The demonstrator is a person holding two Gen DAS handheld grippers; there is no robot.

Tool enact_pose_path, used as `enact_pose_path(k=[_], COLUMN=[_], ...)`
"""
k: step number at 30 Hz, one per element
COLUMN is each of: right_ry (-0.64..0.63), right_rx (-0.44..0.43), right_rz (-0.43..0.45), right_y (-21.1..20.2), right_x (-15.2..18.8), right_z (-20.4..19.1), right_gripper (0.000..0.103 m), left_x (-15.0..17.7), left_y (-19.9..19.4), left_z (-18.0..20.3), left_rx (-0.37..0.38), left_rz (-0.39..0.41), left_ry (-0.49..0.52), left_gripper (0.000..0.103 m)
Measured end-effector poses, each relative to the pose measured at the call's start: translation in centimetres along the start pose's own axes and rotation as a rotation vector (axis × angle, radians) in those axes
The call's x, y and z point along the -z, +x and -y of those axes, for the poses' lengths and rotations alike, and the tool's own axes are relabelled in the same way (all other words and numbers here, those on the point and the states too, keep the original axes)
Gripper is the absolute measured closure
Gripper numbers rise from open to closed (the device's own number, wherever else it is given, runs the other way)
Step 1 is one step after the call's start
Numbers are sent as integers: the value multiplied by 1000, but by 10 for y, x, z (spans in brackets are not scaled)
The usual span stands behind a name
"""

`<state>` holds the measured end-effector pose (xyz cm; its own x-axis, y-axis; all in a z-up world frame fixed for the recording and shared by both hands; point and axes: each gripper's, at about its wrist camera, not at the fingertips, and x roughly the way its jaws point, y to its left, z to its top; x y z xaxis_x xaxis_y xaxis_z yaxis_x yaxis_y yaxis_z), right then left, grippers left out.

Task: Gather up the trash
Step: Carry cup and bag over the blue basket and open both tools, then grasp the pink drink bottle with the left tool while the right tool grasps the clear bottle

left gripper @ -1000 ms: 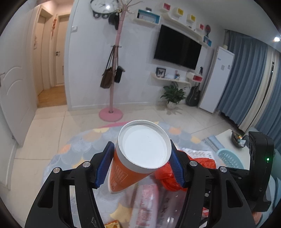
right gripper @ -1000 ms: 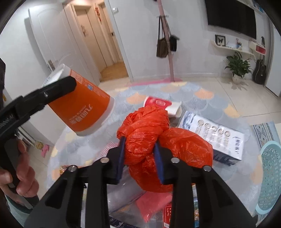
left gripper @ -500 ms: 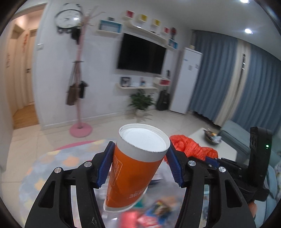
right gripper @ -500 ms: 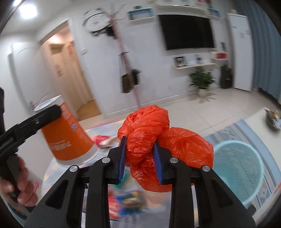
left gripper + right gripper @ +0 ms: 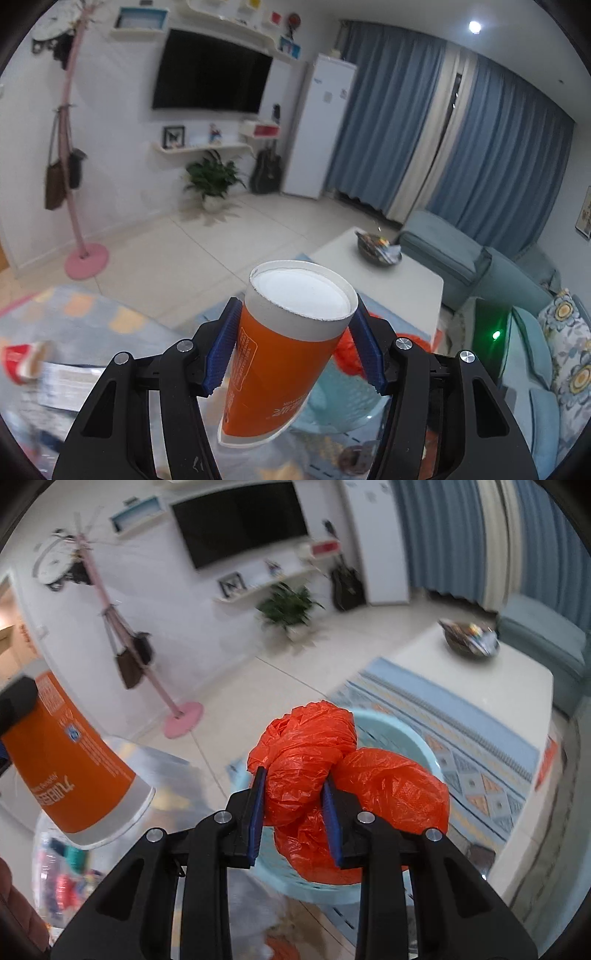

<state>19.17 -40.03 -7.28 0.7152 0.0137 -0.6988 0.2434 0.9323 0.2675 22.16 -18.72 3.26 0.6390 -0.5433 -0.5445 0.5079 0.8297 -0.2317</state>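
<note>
The orange cup (image 5: 280, 354) sits upside down, tilted, clamped between the blue pads (image 5: 221, 350) of the left gripper (image 5: 293, 347), held in the air over the glass table (image 5: 92, 332). The red bag (image 5: 343, 786), a knotted plastic bundle, is pinched in the closed right gripper (image 5: 295, 808), directly above the light-blue bin (image 5: 391, 738) on the floor. Behind the bin lie a patterned rug (image 5: 461, 746) and a white coffee table (image 5: 498, 686) carrying a bowl (image 5: 469, 642).
</note>
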Motion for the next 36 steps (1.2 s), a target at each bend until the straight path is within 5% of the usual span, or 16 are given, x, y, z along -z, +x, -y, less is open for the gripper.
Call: enact_pose_path(k=[9, 15, 22, 36], right_ry=[58, 60, 44, -157], right_rx=[81, 97, 85, -85], right_rz=[-178, -183, -130, 53], right_y=[57, 52, 25, -65], right_x=[27, 32, 25, 21], right_z=[36, 41, 26, -79], right_gripper=[74, 52, 49, 47], left_x=[35, 45, 43, 40], left_y=[93, 109, 72, -69], left_z=[11, 3, -7, -38], left_rx=[14, 21, 24, -64], left_rz=[-187, -243, -201, -21], left_ry=[-30, -65, -85, -100], left_gripper=[47, 42, 29, 27])
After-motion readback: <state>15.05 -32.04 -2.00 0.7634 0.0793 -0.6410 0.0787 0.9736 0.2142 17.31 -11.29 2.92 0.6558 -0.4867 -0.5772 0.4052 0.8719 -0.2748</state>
